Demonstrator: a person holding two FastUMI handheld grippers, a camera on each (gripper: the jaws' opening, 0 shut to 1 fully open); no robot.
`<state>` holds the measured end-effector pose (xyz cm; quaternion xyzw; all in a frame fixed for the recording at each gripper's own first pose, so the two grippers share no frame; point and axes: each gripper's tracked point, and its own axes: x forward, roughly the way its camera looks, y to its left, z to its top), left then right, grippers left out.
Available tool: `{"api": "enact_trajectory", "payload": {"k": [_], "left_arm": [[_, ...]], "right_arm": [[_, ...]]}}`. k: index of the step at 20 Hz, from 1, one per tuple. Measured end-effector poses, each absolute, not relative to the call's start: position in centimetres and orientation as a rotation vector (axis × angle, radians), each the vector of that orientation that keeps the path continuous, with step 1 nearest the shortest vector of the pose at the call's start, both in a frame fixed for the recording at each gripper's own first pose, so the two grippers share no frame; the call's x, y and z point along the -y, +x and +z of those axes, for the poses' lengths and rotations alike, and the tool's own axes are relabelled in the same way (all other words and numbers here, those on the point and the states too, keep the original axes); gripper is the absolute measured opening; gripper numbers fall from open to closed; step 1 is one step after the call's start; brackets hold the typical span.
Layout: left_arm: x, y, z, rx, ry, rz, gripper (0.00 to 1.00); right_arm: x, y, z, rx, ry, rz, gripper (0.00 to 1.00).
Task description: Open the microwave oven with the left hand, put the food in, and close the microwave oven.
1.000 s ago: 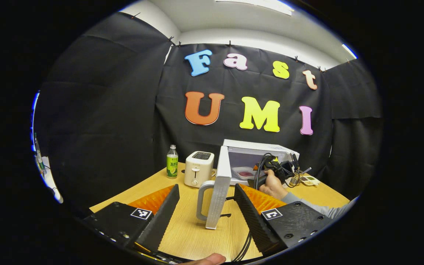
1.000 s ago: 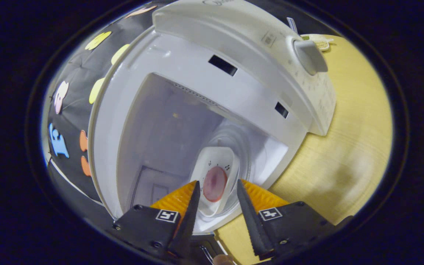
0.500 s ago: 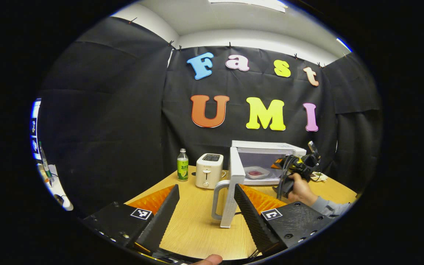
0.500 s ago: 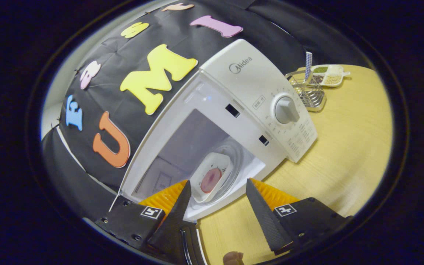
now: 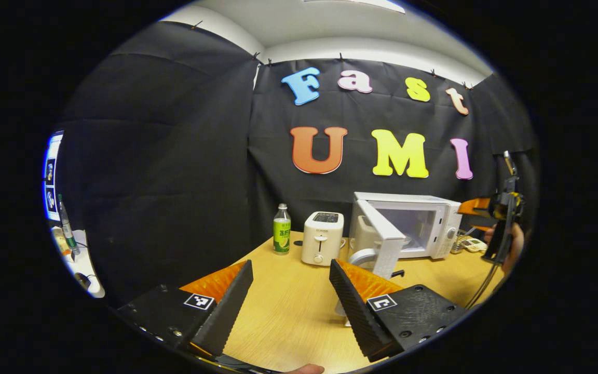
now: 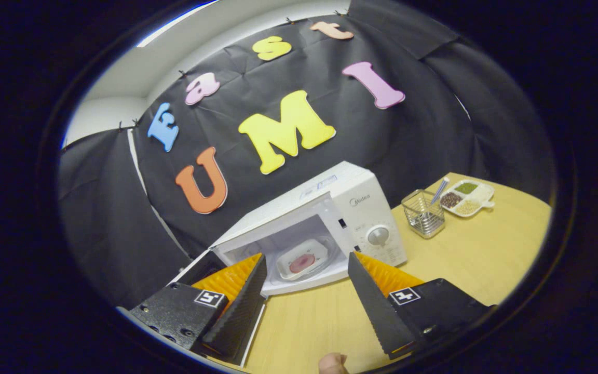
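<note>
Food plate (image 6: 301, 259) sits inside microwave (image 6: 330, 218), door (image 5: 379, 244) ajar; both left gripper (image 5: 291, 296) and right gripper (image 6: 307, 296) gape wide, empty; closing step next: left must push door shut

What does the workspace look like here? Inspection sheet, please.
Surface: wooden table, bare in front.
Job's things: microwave with door partly open; plate of food inside on the turntable.
Clutter: green bottle, toaster, wire basket, divided snack tray.
Grippers: left gripper open, holding nothing; right gripper open, holding nothing, pointing at the cavity.
Cables: one hangs from the right gripper's handle.
Surroundings: black cloth wall; side desk at left.
</note>
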<state>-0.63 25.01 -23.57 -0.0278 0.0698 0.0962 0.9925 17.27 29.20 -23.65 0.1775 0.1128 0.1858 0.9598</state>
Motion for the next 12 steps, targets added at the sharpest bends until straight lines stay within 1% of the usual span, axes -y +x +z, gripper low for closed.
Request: {"api": "enact_trajectory", "payload": {"k": [1,2,4,5,6,7,8,9,10,11,12], "left_arm": [[-24.9,-0.1,-24.0,-0.141,-0.055,0.178,0.87],[-24.7,0.7,-24.5,-0.145,-0.057,0.153,0.82],[-24.8,1.9,-25.9,-0.159,-0.075,0.124,0.51],[-24.9,2.5,-26.3,-0.160,-0.081,0.120,0.11],[-24.6,3.0,-26.6,-0.154,-0.084,0.101,0.04],[-24.4,3.3,-27.0,-0.151,-0.088,0.098,0.00],[-24.5,3.9,-27.7,-0.152,-0.086,0.099,0.02],[-24.1,4.2,-28.2,-0.160,-0.085,0.084,0.00],[-23.4,4.5,-28.6,-0.163,-0.079,0.069,0.00],[-23.0,4.9,-29.0,-0.169,-0.076,0.059,0.00],[-22.3,5.2,-29.1,-0.172,-0.078,0.044,0.00]], "right_arm": [[-28.0,15.9,-22.4,-0.208,0.318,0.384,1.00],[-26.5,14.4,-21.4,-0.175,0.275,0.385,1.00],[-23.5,12.0,-18.9,-0.099,0.204,0.366,1.00],[-22.2,10.8,-17.9,-0.068,0.178,0.360,1.00],[-21.3,9.5,-17.1,-0.037,0.162,0.359,1.00],[-20.7,8.3,-16.4,-0.023,0.147,0.371,1.00],[-20.0,7.3,-16.0,-0.006,0.137,0.375,1.00],[-19.2,6.3,-15.5,0.000,0.127,0.382,1.00],[-18.4,5.5,-15.3,0.008,0.113,0.377,0.89],[-17.5,4.6,-14.9,0.016,0.096,0.380,1.00],[-17.0,3.5,-14.6,0.022,0.084,0.390,1.00]]}}
